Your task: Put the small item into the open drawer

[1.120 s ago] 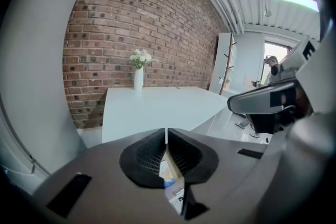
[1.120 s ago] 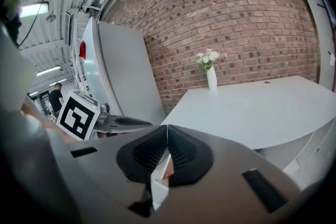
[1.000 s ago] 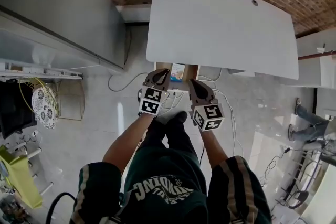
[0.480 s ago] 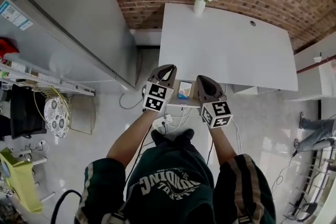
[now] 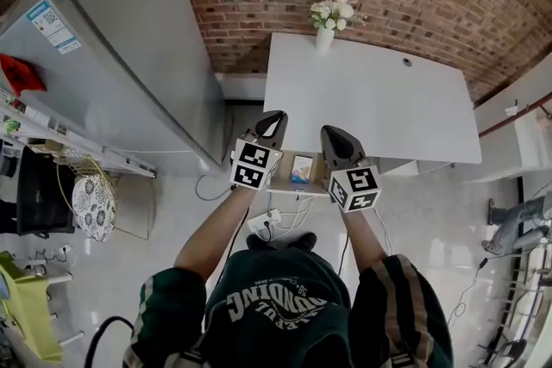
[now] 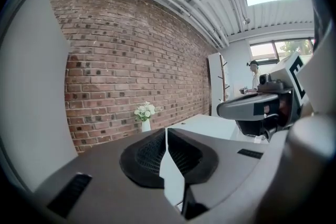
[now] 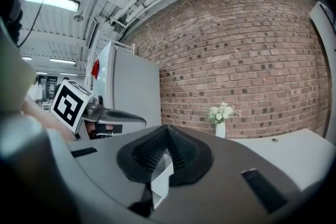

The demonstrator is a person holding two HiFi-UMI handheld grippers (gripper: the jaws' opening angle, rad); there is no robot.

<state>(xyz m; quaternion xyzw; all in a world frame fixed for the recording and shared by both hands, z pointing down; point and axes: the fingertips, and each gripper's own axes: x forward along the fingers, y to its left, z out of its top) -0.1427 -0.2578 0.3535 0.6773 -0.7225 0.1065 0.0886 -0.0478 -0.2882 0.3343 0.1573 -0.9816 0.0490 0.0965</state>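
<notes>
Lower centre, the dark left gripper (image 5: 274,118) and dark right gripper (image 5: 332,134) have jaws closed and empty; between them, the small blue-and-white packet (image 5: 302,169) lies in the open wooden drawer (image 5: 318,174) beneath the white desk (image 5: 371,90), so placement appears complete and both should keep clear.

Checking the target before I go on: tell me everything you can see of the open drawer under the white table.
The drawer looks like light brown wood with a pale front edge. It stands pulled out from under the near edge of the white table, showing between the left tool and the right tool. A small pale blue and white item lies inside.
</notes>
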